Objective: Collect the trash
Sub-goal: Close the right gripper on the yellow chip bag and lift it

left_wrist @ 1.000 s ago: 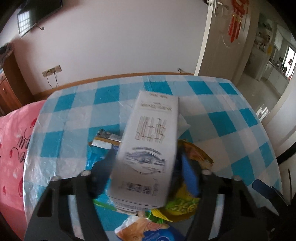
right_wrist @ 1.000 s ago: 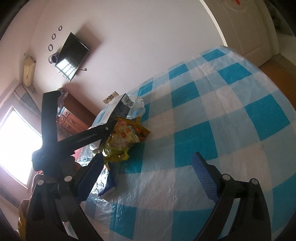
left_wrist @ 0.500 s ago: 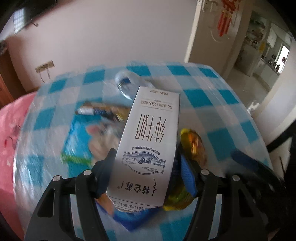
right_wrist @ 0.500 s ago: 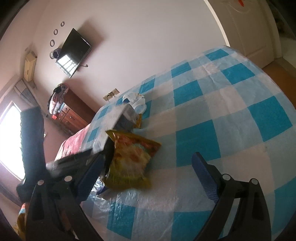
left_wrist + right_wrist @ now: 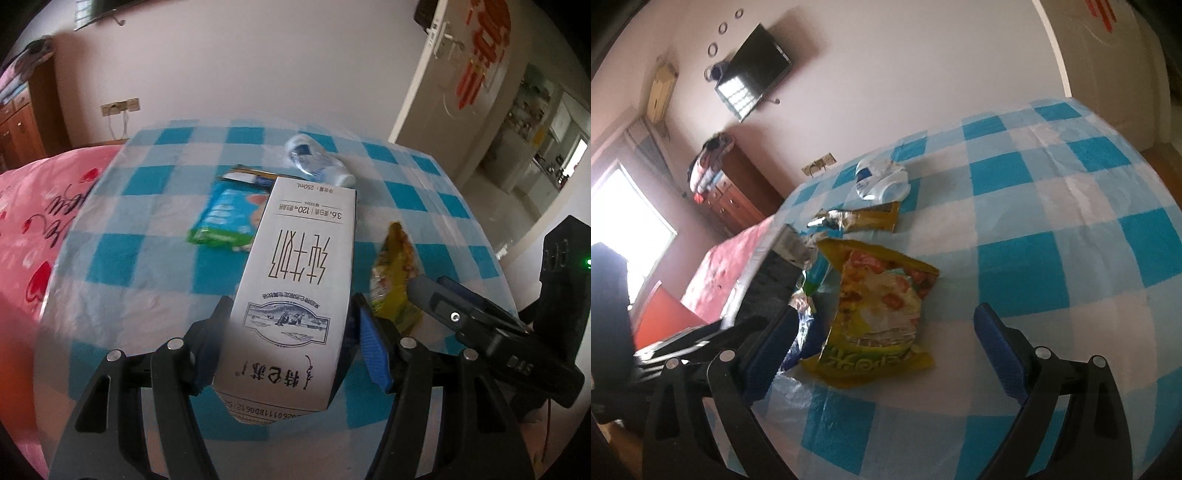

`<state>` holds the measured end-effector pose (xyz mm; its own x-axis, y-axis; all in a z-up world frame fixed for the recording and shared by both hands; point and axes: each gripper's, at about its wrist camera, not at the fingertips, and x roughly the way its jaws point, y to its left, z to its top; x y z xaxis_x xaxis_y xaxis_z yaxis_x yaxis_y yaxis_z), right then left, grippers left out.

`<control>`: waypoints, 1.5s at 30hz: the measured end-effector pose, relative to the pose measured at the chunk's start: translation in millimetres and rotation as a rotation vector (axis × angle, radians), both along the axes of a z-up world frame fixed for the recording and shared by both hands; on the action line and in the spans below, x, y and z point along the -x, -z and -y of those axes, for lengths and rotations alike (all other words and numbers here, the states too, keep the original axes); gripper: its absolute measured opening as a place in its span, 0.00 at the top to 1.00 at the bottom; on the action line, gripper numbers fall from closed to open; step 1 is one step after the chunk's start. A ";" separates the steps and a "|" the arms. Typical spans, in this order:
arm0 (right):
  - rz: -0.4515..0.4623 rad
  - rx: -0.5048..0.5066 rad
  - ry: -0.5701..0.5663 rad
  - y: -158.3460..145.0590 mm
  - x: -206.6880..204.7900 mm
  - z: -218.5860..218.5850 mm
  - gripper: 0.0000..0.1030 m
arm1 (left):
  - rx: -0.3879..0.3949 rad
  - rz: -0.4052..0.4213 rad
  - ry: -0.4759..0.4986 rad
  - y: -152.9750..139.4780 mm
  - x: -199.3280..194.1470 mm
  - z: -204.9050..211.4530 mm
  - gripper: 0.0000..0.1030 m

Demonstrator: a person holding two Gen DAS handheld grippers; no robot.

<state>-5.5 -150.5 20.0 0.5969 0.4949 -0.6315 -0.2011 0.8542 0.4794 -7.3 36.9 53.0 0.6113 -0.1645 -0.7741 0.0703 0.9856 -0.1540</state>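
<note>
Two hands on the go here. My left gripper has its fingers clamped on the sides of a white milk carton, lifted clear of the checked bench, with the carton's long axis running straight out along the fingers toward the far side. My right gripper has its fingers spread wide with nothing in them.

What I'd go for next is the yellow snack bag. It lies flat on the bench right between the right fingers, a bit nearer the left one, long axis pointing away from me, so the right hand is clearly the closer one and should only need to drop and close.

Further out there's a green and blue wrapper, a gold wrapper and a crushed plastic bottle at the far end, all well apart from both grippers.
</note>
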 end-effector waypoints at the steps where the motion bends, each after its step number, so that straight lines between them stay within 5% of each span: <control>1: 0.003 0.005 -0.006 -0.3 -0.5 -2.7 0.08 | 0.000 0.003 -0.009 -0.6 2.1 -4.0 0.37; 5: -0.009 0.043 -0.014 2.0 -5.0 -12.5 0.09 | 0.013 0.007 -0.037 -0.7 12.2 -18.4 0.37; 15: -0.006 0.130 -0.018 5.8 -9.8 -25.7 0.49 | 0.012 0.010 -0.059 5.6 25.3 -35.4 0.37; 22: 0.031 0.135 -0.031 2.2 -5.7 -27.5 0.61 | 0.025 0.015 -0.046 7.0 30.6 -39.0 0.37; 33: 0.096 0.128 -0.016 -8.2 5.8 -27.1 0.62 | 0.031 0.043 -0.022 1.0 45.2 -45.3 0.37; 45: 0.162 0.298 -0.002 -28.2 28.4 -54.4 0.67 | 0.061 0.100 -0.023 -15.8 63.6 -62.0 0.37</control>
